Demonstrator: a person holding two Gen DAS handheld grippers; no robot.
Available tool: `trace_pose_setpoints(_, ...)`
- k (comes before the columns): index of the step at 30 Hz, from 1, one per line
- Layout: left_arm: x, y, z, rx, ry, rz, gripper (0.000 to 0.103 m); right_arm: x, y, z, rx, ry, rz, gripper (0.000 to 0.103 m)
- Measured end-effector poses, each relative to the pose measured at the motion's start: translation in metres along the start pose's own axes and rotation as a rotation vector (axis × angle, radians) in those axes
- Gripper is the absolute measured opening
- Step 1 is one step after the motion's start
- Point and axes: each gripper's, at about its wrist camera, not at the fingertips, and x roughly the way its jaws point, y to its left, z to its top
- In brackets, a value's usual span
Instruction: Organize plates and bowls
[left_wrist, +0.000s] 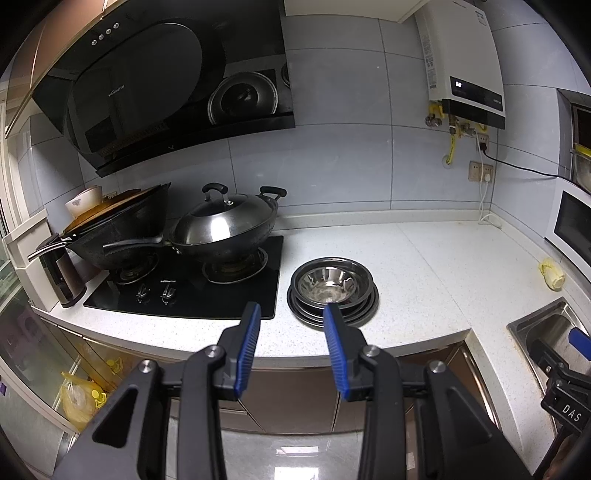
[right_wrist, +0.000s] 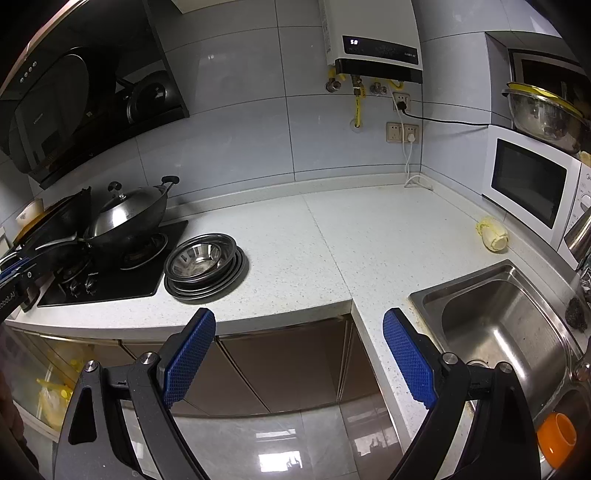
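A stack of steel plates with a steel bowl on top stands on the white counter beside the hob. It also shows in the right wrist view, plates and bowl. My left gripper is open and empty, held in front of the counter edge just short of the stack. My right gripper is open wide and empty, held off the counter corner, right of the stack. The right gripper's blue finger shows at the left view's right edge.
A black hob holds a lidded steel wok and a black pan. A steel sink lies at the right, with a microwave behind it and a yellow cloth on the counter.
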Motion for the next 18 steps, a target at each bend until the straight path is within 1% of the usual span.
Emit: trace_pose_setpoints(18,0.0089,0.0049,0.0017,0.003,0.011,-0.013,0.034,0.0044,-0.0024,0.0010,0.006,0.005,-0.003,0.089)
